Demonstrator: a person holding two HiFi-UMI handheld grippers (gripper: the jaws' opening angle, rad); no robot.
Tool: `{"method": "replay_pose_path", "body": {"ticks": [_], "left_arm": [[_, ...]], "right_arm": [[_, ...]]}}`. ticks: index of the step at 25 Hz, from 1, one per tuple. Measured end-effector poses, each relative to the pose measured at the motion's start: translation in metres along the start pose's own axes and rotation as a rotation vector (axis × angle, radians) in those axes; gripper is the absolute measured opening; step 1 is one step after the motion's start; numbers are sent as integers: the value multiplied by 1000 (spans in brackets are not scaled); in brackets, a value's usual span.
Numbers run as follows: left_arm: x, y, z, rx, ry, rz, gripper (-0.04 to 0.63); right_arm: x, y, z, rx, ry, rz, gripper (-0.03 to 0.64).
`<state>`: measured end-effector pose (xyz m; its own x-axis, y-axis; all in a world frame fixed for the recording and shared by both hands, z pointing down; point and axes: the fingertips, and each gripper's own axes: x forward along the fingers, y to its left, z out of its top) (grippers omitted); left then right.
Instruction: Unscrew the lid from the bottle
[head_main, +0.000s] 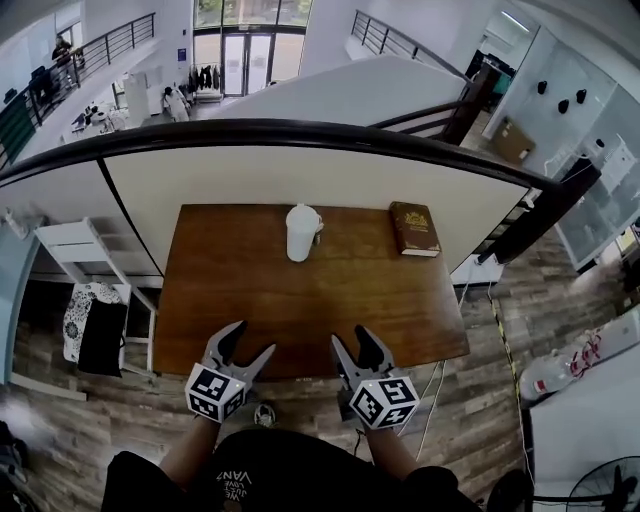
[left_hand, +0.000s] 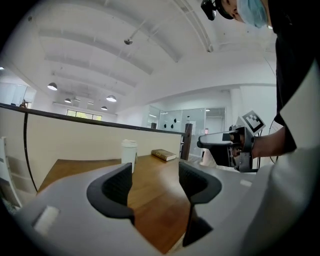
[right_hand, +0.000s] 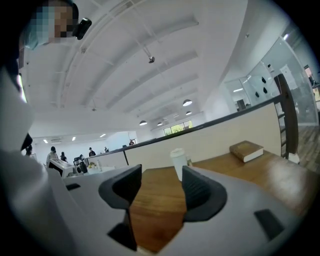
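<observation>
**Brown tabletop, white bottle out of reach, both my tools empty**

Black cloth of my shirt (head_main: 270, 475) fills the bottom of the head view. It carries pale print that lies upside down, too small for me to read with any certainty.

Just beyond it are my two tools, side by side over the near edge of the wooden table (head_main: 230, 300). The left gripper (head_main: 252, 340) has its jaws standing apart, and its own view shows only bare wood between the dark ribbed pads (left_hand: 116, 186). The right gripper (head_main: 350, 338) is likewise spread, with nothing between its pads (right_hand: 199, 189). Each bears a cube of black-and-white square markers (head_main: 215, 390), patterns rather than letters.

The bottle (head_main: 302, 232) stands upright well beyond both tools, near the table's far edge and about midway along it. It is plain white with no label that I can see, and its lid (head_main: 303, 213) sits on top.

To its right, apart from it, a brown book (head_main: 414, 228) lies flat near the far right corner. There is a gold emblem on its cover, and any title is too small to read.

Behind the table runs a pale wall topped by a dark handrail (head_main: 300, 132).
</observation>
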<state>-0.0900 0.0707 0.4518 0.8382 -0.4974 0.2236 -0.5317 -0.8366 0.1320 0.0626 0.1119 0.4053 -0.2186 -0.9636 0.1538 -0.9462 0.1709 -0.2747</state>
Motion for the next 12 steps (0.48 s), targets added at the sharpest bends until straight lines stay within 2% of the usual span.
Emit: {"method": "replay_pose_path", "body": {"ticks": [5, 12], "left_arm": [[20, 37, 8, 28, -10, -49, 284], [57, 64, 7, 25, -1, -70, 291]], "right_arm": [[31, -2, 3, 12, -14, -55, 221], [63, -16, 6, -8, -3, -76, 221]]}}
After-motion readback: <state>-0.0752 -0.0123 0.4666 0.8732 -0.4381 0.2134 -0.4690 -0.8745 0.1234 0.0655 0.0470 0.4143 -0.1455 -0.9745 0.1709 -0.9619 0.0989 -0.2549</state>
